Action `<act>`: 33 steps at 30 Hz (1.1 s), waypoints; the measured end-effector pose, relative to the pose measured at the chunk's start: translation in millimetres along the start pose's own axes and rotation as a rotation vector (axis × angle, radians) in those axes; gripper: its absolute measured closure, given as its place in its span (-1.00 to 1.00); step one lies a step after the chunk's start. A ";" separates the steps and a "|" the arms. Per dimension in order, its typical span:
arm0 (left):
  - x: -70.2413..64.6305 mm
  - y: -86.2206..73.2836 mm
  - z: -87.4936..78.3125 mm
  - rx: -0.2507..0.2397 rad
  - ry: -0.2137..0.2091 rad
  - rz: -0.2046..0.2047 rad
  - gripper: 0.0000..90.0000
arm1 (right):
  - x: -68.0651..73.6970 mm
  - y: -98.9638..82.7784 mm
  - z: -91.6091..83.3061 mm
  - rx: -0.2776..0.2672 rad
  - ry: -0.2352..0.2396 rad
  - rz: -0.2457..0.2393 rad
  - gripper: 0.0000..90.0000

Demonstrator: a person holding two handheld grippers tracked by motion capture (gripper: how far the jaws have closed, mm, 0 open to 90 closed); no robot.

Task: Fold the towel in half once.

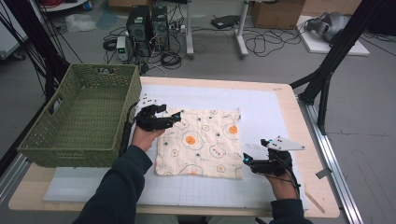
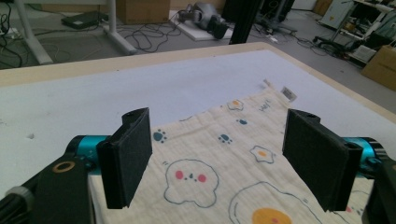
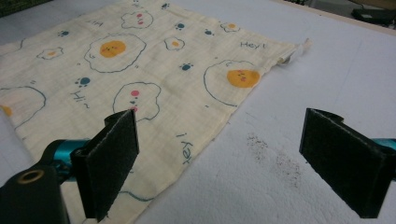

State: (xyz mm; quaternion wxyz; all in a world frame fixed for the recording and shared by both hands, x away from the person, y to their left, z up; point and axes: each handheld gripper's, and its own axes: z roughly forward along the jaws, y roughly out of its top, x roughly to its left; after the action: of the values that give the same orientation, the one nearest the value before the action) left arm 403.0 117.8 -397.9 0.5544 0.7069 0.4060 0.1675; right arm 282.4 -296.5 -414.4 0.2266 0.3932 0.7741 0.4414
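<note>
Cloth with a fried-egg print lies flat on the white mat in the middle of the table, beside the green basket. The left gripper is over the cloth's far left corner, jaws spread, nothing between them. The right gripper is at the near right corner, jaws also spread wide and empty.

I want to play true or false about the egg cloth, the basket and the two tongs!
1. The cloth lies flat on the white mat. True.
2. The cloth is inside the green basket. False: it lies on the mat beside the basket.
3. The left tongs are open above the cloth. True.
4. The right tongs pinch a cloth corner. False: they are open, nothing pressed between them.
5. The cloth has fried eggs printed on it. True.
</note>
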 end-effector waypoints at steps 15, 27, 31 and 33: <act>48.7 -10.9 40.6 0.142 0.218 -0.027 -0.16 | -1.4 -0.3 3.0 0.006 0.009 0.008 -0.75; 44.1 -20.0 67.9 0.295 0.306 0.091 0.06 | -3.1 -0.9 4.3 0.007 0.014 0.014 -0.75; 43.2 -19.6 71.5 0.305 0.312 0.092 0.18 | -3.2 -1.7 4.2 0.013 0.018 0.008 -0.75; 43.7 -20.1 71.5 0.300 0.302 0.078 0.26 | -3.4 -1.9 4.0 0.011 0.016 0.011 -0.75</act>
State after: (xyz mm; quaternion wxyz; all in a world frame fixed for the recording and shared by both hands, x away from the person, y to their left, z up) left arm 471.1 105.8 -449.2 0.3691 0.7636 0.4771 0.2303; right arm 286.4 -297.7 -418.1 0.2160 0.3950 0.7761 0.4416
